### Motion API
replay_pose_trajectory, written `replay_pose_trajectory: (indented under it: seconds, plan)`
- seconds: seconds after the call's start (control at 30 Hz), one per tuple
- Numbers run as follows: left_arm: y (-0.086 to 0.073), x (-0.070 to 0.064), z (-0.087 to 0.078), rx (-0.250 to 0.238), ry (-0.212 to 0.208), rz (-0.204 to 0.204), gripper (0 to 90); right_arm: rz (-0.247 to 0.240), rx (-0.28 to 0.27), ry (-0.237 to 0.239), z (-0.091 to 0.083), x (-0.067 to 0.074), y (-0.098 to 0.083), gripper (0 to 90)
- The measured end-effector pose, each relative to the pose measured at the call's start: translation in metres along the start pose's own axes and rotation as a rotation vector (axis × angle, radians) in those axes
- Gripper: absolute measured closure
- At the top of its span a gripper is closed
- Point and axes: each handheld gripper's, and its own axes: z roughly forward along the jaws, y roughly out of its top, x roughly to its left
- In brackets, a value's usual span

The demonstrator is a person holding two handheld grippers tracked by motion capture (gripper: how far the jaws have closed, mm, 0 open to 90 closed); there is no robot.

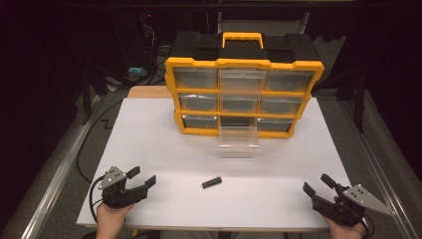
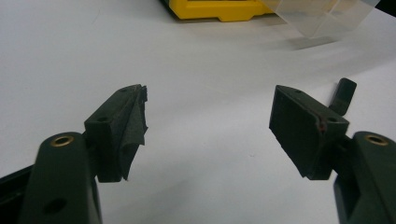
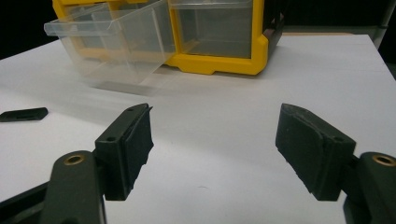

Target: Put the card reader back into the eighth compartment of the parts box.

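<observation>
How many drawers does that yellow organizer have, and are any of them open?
9, in three rows of three on the organizer. Eight sit closed; the bottom-middle drawer is pulled out over the table, tilting down. None appear hidden.

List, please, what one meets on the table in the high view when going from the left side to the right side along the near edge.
left gripper → small black flat piece → right gripper
</observation>
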Motion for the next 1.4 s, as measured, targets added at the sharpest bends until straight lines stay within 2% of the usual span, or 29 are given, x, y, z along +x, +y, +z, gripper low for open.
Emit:
replay_pose_trajectory:
  seconds: [0.83, 1.4]
  plan:
    - [0.002, -0.002, 0.000, -0.019, -0.023, -0.004, 29.8, 0.003, 0.005, 0.007, 0.000, 0.001, 0.000, 26.8]
    - [0.010, -0.005, 0.010, -0.031, -0.050, -0.003, 29.7, 0.000, 0.005, 0.017, 0.001, 0.002, 0.000, 26.8]
